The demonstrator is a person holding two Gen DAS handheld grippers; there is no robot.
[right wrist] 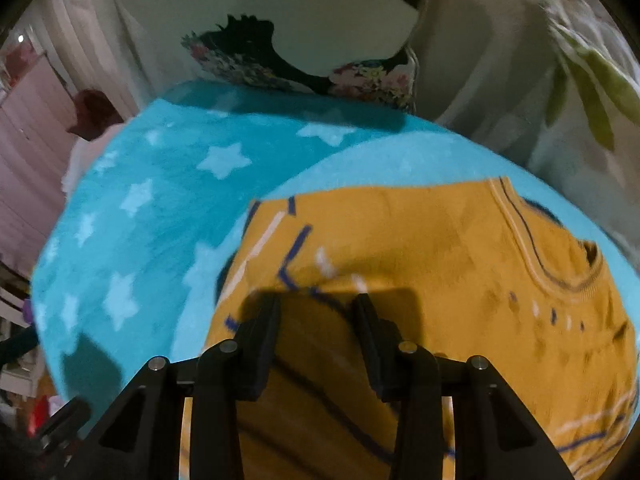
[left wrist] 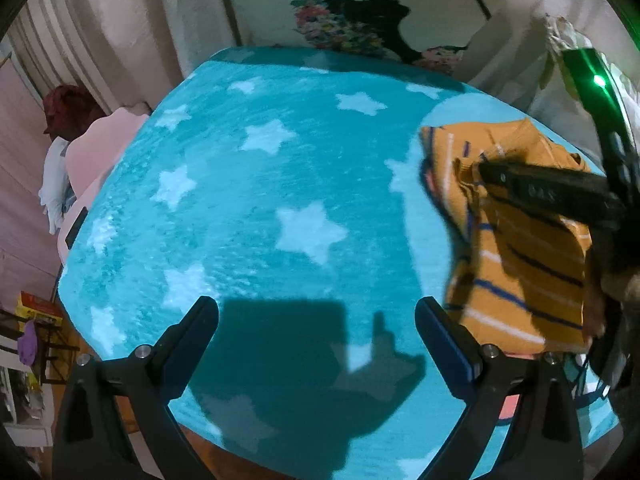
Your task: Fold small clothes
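A mustard-orange small garment (right wrist: 440,248) with blue and white stripes lies on the right side of the teal star blanket (left wrist: 256,184). My right gripper (right wrist: 316,304) is shut on a bunched fold of it, and cloth fills the gap between its fingers. In the left wrist view, the right gripper (left wrist: 486,170) comes in from the right edge with the garment (left wrist: 520,264) draped and hanging below its tip. My left gripper (left wrist: 316,308) hovers over bare blanket left of the garment, open wide with nothing between its fingers. Its right finger (left wrist: 436,320) is close to the garment's lower edge.
The blanket covers a raised surface whose edges drop off at the left and front. A floral black-and-white cushion (left wrist: 360,32) and pale curtains (right wrist: 500,80) stand behind. At the left are a pink chair (left wrist: 100,148), a dark red cap (left wrist: 68,104) and a cluttered shelf (left wrist: 32,332).
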